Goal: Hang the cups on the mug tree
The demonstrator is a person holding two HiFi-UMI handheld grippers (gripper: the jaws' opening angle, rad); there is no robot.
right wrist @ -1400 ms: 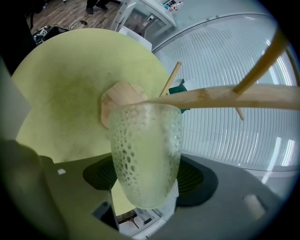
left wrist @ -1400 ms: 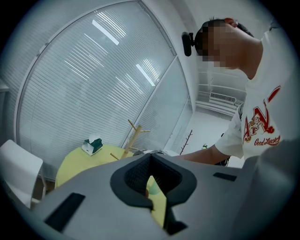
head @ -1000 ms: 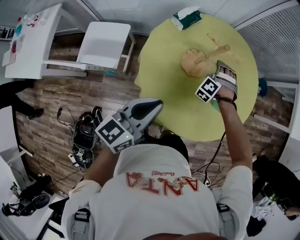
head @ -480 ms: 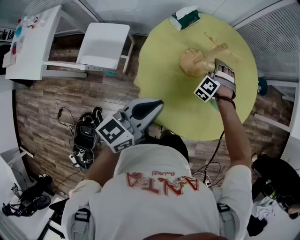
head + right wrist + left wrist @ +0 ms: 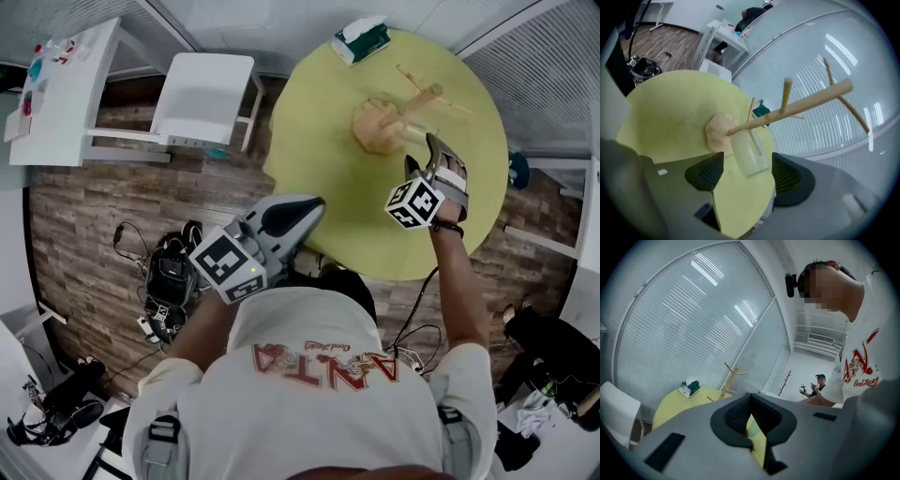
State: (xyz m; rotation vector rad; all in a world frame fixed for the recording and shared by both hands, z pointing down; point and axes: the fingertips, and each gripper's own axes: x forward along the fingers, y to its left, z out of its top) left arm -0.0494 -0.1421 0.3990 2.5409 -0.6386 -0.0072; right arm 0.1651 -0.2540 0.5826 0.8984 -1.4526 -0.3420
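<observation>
While the cup point(image 5: 747, 152) hangs: it sits on a low peg of the mug tree point(image 5: 797, 105), close to the trunk, clear of the bench point(image 5: 670, 112).
Right gripper point(image 5: 749, 174): the fingers stand wide and have just been closing a little. The cup shows in line with the gap, ahead of the tips, and neither pad presses on it.
Left gripper point(image 5: 751, 414): it is held back by the person's chest, off the near edge of the bench, with the fingers drawn together on nothing.
Risk at the peg: a finger that clips the cup on the way out would likely lift it off, since how deep it sits cannot be told.
Risk at the tree: a knock on a peg or the trunk could probably rock the round base point(image 5: 378, 127), and the upper pegs reach out toward the gripper's side.
Bench edges: the tree stands right of the middle, toward the far edge, and a tissue box point(image 5: 360, 39) lies at the far edge, well apart from the base.
Open room: bare bench lies left of and nearer than the tree. The likely safe exit is back toward the near right edge.
</observation>
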